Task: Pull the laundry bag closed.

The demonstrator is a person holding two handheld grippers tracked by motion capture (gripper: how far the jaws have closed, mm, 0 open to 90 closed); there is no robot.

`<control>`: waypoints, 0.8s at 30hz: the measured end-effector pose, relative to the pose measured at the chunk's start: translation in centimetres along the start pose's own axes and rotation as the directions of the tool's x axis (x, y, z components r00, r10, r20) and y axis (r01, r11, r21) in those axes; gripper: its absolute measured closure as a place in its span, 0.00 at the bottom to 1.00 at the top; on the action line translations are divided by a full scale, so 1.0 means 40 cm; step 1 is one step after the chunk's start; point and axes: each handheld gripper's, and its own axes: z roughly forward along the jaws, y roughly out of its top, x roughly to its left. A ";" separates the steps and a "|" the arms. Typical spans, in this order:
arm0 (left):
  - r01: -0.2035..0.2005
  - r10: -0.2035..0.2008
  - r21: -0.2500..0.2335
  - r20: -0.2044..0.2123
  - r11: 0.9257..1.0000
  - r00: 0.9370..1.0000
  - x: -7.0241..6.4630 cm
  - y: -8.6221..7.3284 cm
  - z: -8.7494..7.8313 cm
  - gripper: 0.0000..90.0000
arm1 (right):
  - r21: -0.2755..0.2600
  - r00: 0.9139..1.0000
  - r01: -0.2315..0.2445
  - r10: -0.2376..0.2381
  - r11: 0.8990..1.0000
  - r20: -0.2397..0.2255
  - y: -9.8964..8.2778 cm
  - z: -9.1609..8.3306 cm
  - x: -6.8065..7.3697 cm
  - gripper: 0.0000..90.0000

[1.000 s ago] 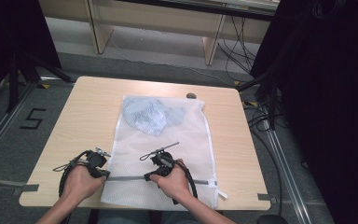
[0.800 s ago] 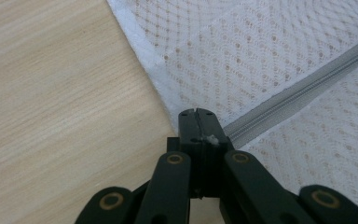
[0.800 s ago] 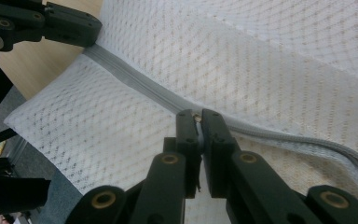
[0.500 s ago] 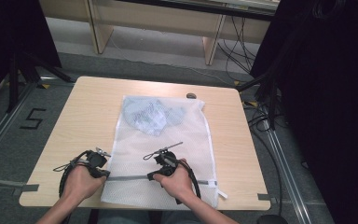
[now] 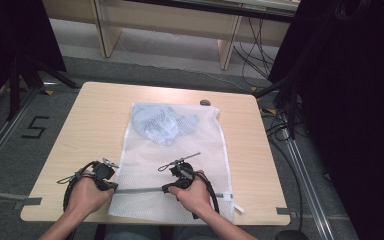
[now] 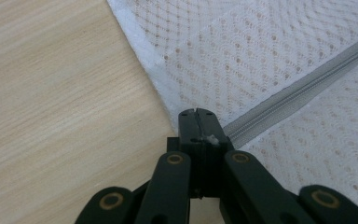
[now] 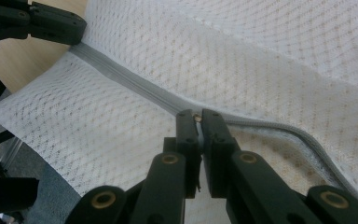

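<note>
Zipper [image 5: 140, 190] barely shifts since a second ago: my left tongs [image 6: 196, 122] pin its end while my right tongs [image 7: 198, 120] stay clamped on the slider, closing pending.

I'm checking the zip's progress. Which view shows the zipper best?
The high view: the whole zipper runs between both grippers across the mesh laundry bag. The left gripper view and right gripper view show short stretches at their jaws.
</note>
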 end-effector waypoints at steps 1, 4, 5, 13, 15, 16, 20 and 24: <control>0.002 -0.002 -0.004 0.001 1.000 1.000 0.000 0.000 0.001 1.00 | 0.000 1.000 0.000 0.000 1.000 -0.001 -0.001 0.000 -0.002 0.97; -0.001 0.001 -0.005 0.000 1.000 1.000 -0.001 0.000 0.002 1.00 | 0.003 1.000 -0.001 0.001 1.000 -0.001 -0.003 -0.002 -0.007 0.97; 0.002 -0.002 -0.005 0.001 1.000 1.000 -0.001 0.000 0.002 1.00 | -0.004 1.000 0.000 0.000 1.000 -0.002 -0.004 -0.003 -0.008 0.97; 0.002 -0.002 -0.007 0.002 1.000 1.000 0.000 -0.001 0.002 1.00 | 0.001 1.000 -0.004 0.004 1.000 -0.002 -0.006 -0.010 -0.014 0.97; 0.001 -0.001 -0.004 0.002 1.000 1.000 0.000 0.000 0.001 1.00 | 0.001 1.000 -0.005 0.005 1.000 0.003 -0.007 -0.012 -0.016 0.97; 0.001 -0.001 -0.004 0.001 1.000 1.000 -0.001 0.000 0.002 1.00 | 0.003 1.000 -0.007 0.007 1.000 0.000 -0.007 -0.012 -0.017 0.97; 0.002 -0.002 -0.003 0.002 1.000 1.000 0.000 0.000 0.001 1.00 | 0.000 1.000 -0.005 0.005 1.000 0.004 -0.008 -0.014 -0.020 0.97; 0.000 0.000 -0.003 0.001 1.000 1.000 0.000 0.000 0.001 1.00 | 0.004 1.000 -0.016 0.016 1.000 0.001 -0.008 -0.016 -0.022 0.97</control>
